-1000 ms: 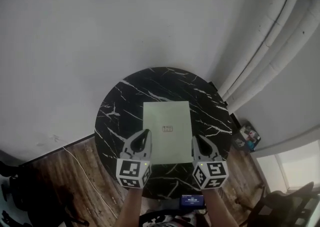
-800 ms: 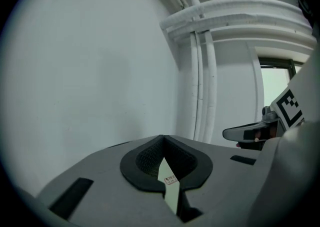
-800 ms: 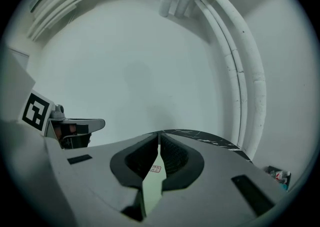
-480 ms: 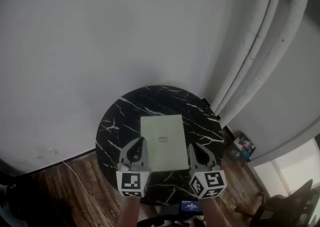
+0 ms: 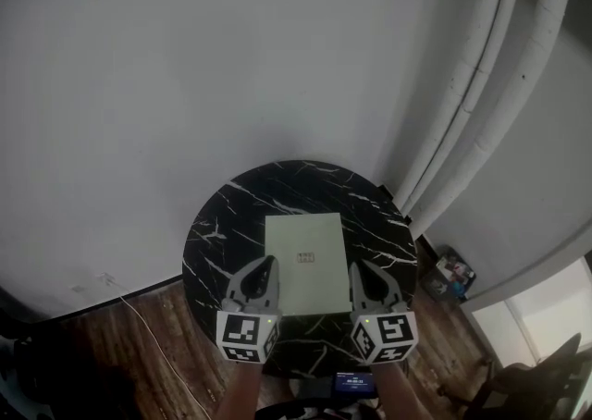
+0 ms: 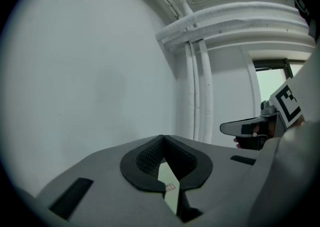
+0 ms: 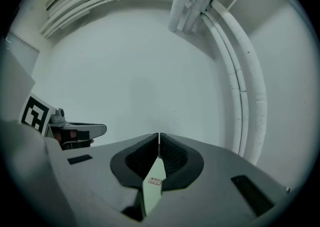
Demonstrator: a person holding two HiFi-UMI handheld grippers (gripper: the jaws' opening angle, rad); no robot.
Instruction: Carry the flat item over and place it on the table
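I see the pale green flat rectangular sheet (image 5: 305,240) lying flat on the round black marble table with white veins (image 5: 222,224), in the lower middle of the head view. Its long sides run up the frame, and a small printed label (image 5: 305,258) sits near its centre. My left gripper (image 5: 269,265) is at the sheet's lower left corner and overlaps that edge in the frame. My right gripper (image 5: 356,267) is just beside the lower right corner. Both point up the frame, and their marker cubes sit at the bottom edge. In the left gripper view the two dark ribbed pads (image 6: 145,156) meet at their tips with nothing pinched between them. A sliver of the green sheet (image 6: 168,180) shows through the opening lower down, below the jaws. In the right gripper view the tips (image 7: 158,138) are together but for a hairline slit, and again they grip nothing. The sheet (image 7: 151,193) and its label are visible through the gap beneath. A plain white wall (image 5: 185,67) fills the upper left of the head view. White vertical pipes (image 5: 481,85) run down the upper right. Brown wooden floorboards (image 5: 139,363) show at the lower left, with a thin white cable (image 5: 139,312) trailing across them.
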